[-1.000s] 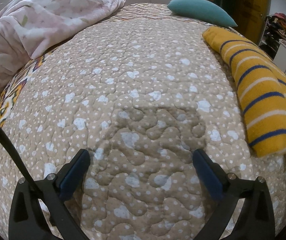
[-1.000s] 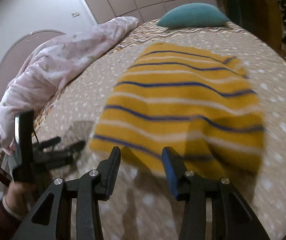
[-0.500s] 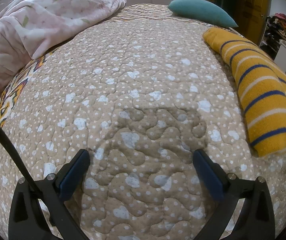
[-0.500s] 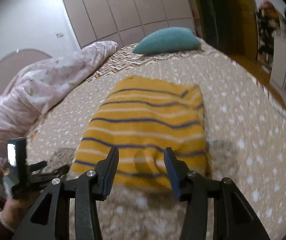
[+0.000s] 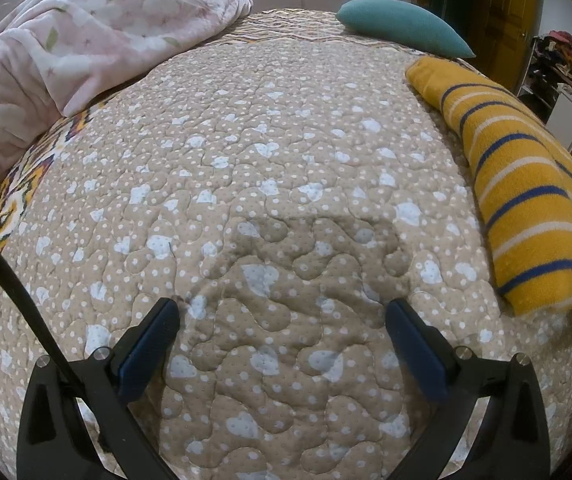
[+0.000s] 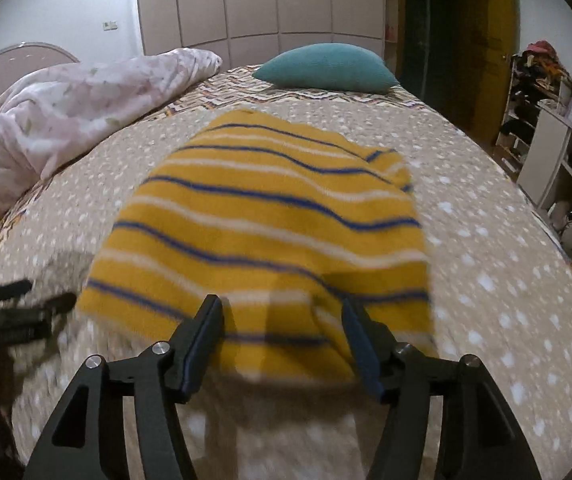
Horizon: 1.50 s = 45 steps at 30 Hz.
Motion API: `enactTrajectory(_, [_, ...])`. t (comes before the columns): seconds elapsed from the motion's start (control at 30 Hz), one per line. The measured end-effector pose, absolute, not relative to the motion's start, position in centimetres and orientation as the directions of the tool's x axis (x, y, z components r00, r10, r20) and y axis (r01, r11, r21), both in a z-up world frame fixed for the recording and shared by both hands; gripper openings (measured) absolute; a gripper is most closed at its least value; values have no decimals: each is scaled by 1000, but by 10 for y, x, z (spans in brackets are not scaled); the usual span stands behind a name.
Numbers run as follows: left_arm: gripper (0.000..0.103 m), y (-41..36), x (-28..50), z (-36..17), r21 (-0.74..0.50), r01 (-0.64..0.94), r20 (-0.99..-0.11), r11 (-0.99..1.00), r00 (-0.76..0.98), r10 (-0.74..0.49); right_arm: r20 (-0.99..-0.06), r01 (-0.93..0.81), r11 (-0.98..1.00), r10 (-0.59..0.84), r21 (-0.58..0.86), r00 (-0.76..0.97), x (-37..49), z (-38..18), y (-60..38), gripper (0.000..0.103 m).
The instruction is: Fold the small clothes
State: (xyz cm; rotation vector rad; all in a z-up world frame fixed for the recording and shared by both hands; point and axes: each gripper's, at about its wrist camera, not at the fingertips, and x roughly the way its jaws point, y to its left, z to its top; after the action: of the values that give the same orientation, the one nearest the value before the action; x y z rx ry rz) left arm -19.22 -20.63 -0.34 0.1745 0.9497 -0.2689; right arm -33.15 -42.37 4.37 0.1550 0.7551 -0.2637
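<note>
We see the striped yellow garment [image 6: 270, 232] lying folded flat on the dotted quilt [image 5: 270, 160], on the right side of the bed, nearer than the teal pillow [image 6: 325, 66]. Our right gripper [image 6: 282, 340] is spread over its near edge, gripping nothing. Our left gripper [image 5: 282, 328] is spread wide over bare quilt, left of the garment. A pink blanket [image 5: 86, 36] is heaped far left.

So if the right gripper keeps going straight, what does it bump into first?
Probably the yellow striped garment. The open right gripper points at its near edge, which lies on the quilted bedspread. The picture is blurry, so the gap is unclear.
</note>
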Motion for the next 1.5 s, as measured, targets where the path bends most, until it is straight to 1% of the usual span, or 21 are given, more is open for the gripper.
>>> enactTrajectory(0.13, [103, -205, -189, -4, 23, 299, -830, 954, 537, -149, -678, 347, 936, -221, 53, 701, -365, 45, -438, 67])
enactTrajectory(0.23, [103, -207, -189, -5, 32, 295, -829, 955, 542, -139, -674, 429, 902, -284, 53, 682, -385, 43, -456, 68])
enactTrajectory(0.37, [103, -209, -189, -1, 24, 288, -838, 957, 528, -138, -712, 524, 845, -303, 107, 633, -398, 31, -491, 69])
enactTrajectory(0.4, [100, -207, -190, 2, 11, 278, -841, 960, 521, -141, -719, 532, 837, -288, 133, 633, -400, 26, -498, 70])
enactTrajectory(0.47, [93, -206, -195, 18, -76, 266, -836, 961, 509, -207, -722, 532, 833, -274, 152, 635, -403, 19, -505, 70])
enactTrajectory(0.5, [93, -206, -198, 29, -126, 275, -820, 953, 511, -255, -714, 525, 839, -281, 141, 642, -404, 17, -503, 71])
enactTrajectory(0.57, [93, -214, -203, 52, -173, 305, -782, 937, 536, -319, -699, 506, 857, -306, 93, 646, -402, 14, -494, 77])
enactTrajectory(0.63, [93, -242, -202, 73, -131, 362, -757, 923, 565, -329, -691, 496, 867, -339, 33, 639, -399, 11, -485, 82])
enactTrajectory(0.67, [93, -254, -200, 77, -107, 387, -755, 916, 568, -328, -688, 496, 868, -355, 8, 633, -397, 10, -482, 83])
enactTrajectory(0.73, [93, -286, -194, 76, -58, 434, -766, 899, 558, -319, -683, 496, 868, -354, 15, 639, -399, 10, -483, 83])
enactTrajectory(0.8, [93, -307, -190, 65, -54, 452, -777, 890, 541, -322, -675, 491, 870, -332, 52, 659, -402, 11, -485, 84])
enactTrajectory(0.87, [93, -319, -187, 48, -74, 455, -803, 888, 500, -323, -666, 481, 874, -314, 77, 677, -405, 10, -487, 85])
enactTrajectory(0.93, [94, -322, -184, 32, -101, 426, -824, 899, 471, -316, -660, 475, 876, -305, 90, 687, -406, 10, -488, 85])
enactTrajectory(0.97, [94, -321, -184, 27, -135, 401, -826, 906, 460, -326, -658, 473, 876, -302, 94, 690, -406, 10, -488, 85])
enactTrajectory(1.07, [93, -314, -191, 30, -185, 376, -831, 908, 434, -349, -654, 465, 879, -291, 105, 698, -406, 10, -489, 86])
enactTrajectory(1.13, [93, -304, -199, 39, -198, 380, -813, 903, 451, -368, -649, 457, 881, -276, 125, 709, -409, 10, -490, 87])
enactTrajectory(1.27, [93, -290, -226, 42, -99, 413, -796, 905, 513, -322, -635, 451, 878, -258, 159, 728, -412, 9, -493, 88])
enactTrajectory(1.4, [93, -277, -247, 21, -19, 436, -811, 900, 519, -269, -630, 449, 878, -255, 167, 734, -413, 9, -494, 88])
enactTrajectory(1.5, [94, -268, -258, 5, 2, 437, -830, 900, 503, -242, -634, 453, 879, -267, 150, 726, -412, 9, -492, 88])
